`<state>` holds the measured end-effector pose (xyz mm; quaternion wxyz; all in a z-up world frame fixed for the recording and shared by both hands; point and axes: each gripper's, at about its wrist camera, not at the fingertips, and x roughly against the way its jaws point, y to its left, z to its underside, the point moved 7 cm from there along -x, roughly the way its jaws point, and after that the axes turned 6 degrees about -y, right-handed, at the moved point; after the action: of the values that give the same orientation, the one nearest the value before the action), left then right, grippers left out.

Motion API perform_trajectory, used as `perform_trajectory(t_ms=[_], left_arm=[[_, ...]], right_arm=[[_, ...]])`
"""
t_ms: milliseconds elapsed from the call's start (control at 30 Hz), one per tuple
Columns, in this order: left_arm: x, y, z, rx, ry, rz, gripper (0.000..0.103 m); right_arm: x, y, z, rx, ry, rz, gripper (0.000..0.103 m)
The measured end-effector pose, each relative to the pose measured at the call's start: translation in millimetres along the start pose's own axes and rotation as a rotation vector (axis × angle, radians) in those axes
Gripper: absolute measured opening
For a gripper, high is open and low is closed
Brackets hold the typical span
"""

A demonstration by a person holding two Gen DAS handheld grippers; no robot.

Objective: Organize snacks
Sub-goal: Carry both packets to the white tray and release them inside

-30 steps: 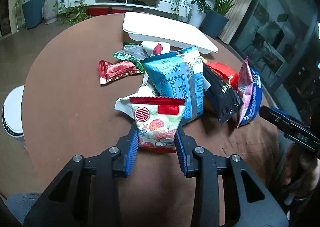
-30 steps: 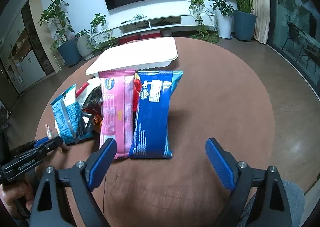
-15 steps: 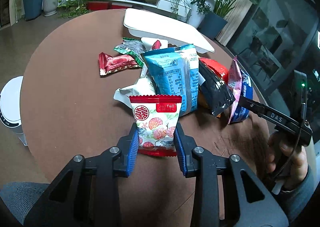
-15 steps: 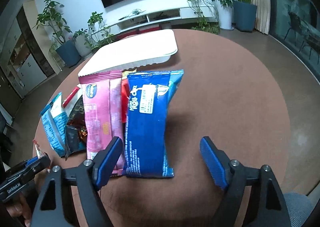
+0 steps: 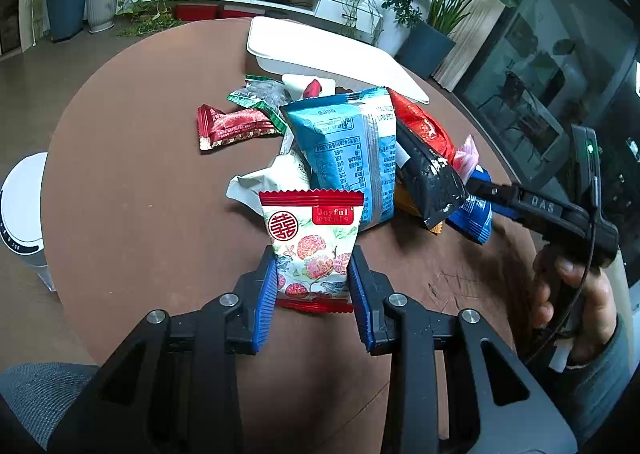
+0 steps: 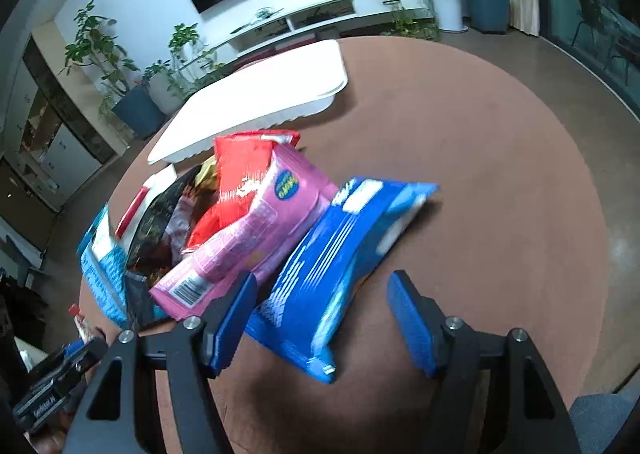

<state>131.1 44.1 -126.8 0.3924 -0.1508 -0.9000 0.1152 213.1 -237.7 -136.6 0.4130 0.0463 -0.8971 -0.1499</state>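
Observation:
My left gripper (image 5: 313, 274) is shut on a small white-and-red "Joyful events" snack packet (image 5: 312, 242), held in front of the snack pile. Behind it lie a light blue bag (image 5: 348, 157), a black packet (image 5: 428, 173), a red packet (image 5: 232, 125) and a green packet (image 5: 256, 91). My right gripper (image 6: 320, 312) is open, its jaws on either side of the near end of a dark blue bag (image 6: 344, 254). A pink bag (image 6: 256, 221) and a red bag (image 6: 240, 173) lie to its left. The right gripper also shows in the left wrist view (image 5: 472, 187).
A white tray (image 5: 320, 53) stands at the far side of the round brown table (image 5: 140, 193); it also shows in the right wrist view (image 6: 260, 93). A white round bin (image 5: 22, 209) stands on the floor left of the table. Potted plants and a TV shelf line the wall.
My left gripper has lifted the small packet a little toward me. My right gripper has moved in and tilted, so its open jaws now straddle the dark blue bag's end.

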Motion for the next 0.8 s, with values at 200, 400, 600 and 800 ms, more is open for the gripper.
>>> perform_trajectory(t_ms=[200, 400, 600, 800], left_arm=[[0, -2, 0, -0.014, 0.002, -0.01, 0.031], [-1, -2, 1, -0.02, 0.005, -0.014, 0.031], [0, 0, 1, -0.02, 0.003, -0.012, 0.031], [0, 0, 1, -0.019, 0.002, -0.005, 0.031]], right_arm=[[-8, 6, -13, 0.04, 0.022, 0.052, 0.071], [-15, 9, -1, 0.13, 0.057, 0.09, 0.055], [-12, 2, 1, 0.137, 0.073, 0.087, 0.037], [-5, 2, 7, 0.135, 0.076, 0.074, 0.034]])
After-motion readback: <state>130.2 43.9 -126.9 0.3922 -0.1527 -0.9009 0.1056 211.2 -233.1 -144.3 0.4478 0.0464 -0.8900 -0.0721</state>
